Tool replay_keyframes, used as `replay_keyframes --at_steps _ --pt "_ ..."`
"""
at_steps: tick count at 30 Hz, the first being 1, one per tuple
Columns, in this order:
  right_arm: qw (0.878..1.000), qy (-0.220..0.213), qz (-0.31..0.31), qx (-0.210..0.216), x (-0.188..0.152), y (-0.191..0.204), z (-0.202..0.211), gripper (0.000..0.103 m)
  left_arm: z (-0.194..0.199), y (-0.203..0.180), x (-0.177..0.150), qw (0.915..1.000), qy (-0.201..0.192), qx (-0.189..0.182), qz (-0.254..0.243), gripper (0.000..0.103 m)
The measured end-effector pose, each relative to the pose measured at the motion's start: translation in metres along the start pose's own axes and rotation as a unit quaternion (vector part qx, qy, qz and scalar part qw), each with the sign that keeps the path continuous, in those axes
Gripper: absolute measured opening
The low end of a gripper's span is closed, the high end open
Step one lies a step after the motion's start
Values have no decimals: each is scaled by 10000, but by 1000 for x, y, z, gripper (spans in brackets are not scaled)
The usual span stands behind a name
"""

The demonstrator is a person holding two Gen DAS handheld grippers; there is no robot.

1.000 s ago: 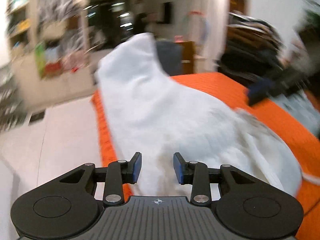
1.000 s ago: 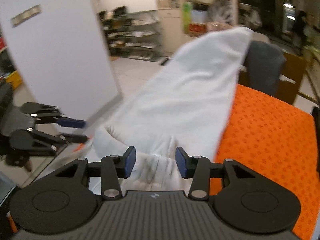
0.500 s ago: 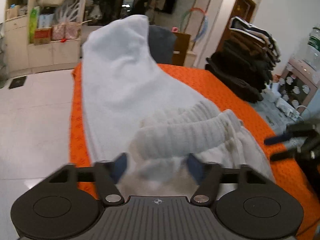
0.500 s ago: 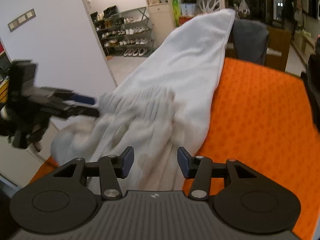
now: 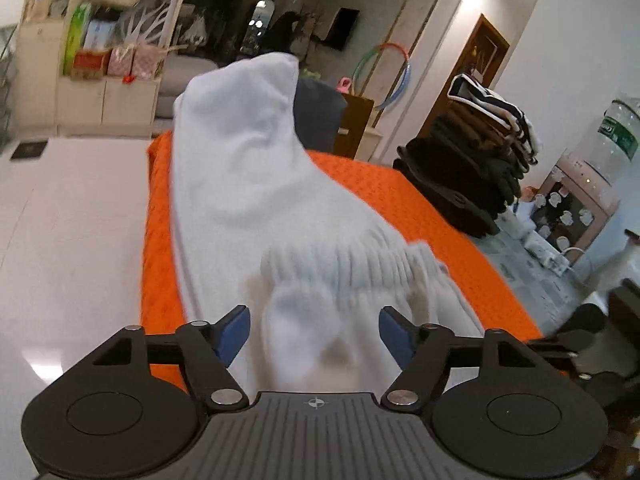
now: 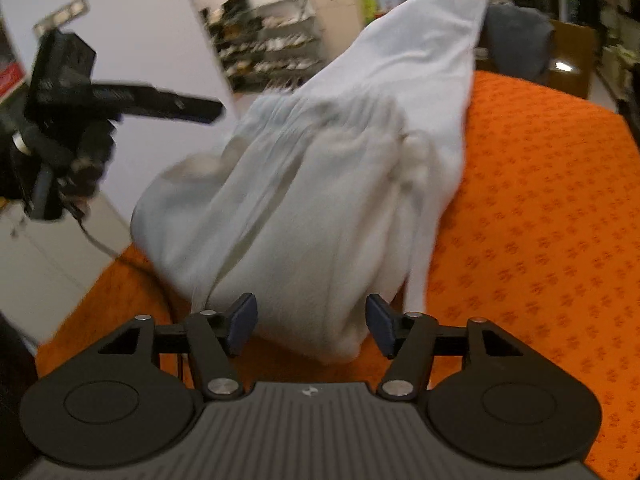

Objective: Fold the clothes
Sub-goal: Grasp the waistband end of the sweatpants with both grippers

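A white garment (image 5: 248, 184) lies lengthwise on the orange table (image 5: 400, 200), with its ribbed end (image 5: 348, 264) doubled back on top. My left gripper (image 5: 314, 334) hangs over that near end. Its jaws are opening, and cloth bulges between them without the blue pads pressing on it. In the right wrist view the same garment (image 6: 340, 184) sags in a loose heap on the orange cloth (image 6: 540, 200). My right gripper (image 6: 312, 324) is low over its near fold, jaws opening, pads clear of the fabric. The left gripper (image 6: 176, 104) shows blurred at the upper left.
A stack of dark folded clothes (image 5: 472, 160) stands at the table's far right. A grey chair back (image 5: 320, 108) rises behind the far edge. White floor (image 5: 72, 220) runs along the table's left side. A water dispenser (image 5: 600, 152) is at the right and a shoe rack (image 6: 272, 52) beyond.
Both pairs of jaws have spread wider and let the cloth go. The ribbed end has dropped onto the rest of the garment. The right gripper has sunk toward the table.
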State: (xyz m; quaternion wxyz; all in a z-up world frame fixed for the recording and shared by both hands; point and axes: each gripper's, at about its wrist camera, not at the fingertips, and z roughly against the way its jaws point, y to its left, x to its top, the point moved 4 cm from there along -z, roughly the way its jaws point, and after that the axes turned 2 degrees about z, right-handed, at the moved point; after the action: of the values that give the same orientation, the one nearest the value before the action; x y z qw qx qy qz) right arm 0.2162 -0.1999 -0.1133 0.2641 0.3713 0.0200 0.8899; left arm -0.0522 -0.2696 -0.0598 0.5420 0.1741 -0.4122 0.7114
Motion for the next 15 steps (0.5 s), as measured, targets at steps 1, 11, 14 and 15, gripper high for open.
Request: replay_keyframes --at_steps 1,11,14,15 --pt "9999 33 139 -33 -3 3 -3 67 6 1 -9 9999 71 -18 74 78" --pt "9980 -59 526 -334 0 15 -14 36 -2 -18 -83 9976 678 7 -163 55" --pt "9987 -137 386 -303 6 16 -6 29 6 -17 -74 9991 419 6 -23 26" --pt "9988 -208 338 -287 10 17 0 28 12 -19 -70 9995 299 -75 -32 25"
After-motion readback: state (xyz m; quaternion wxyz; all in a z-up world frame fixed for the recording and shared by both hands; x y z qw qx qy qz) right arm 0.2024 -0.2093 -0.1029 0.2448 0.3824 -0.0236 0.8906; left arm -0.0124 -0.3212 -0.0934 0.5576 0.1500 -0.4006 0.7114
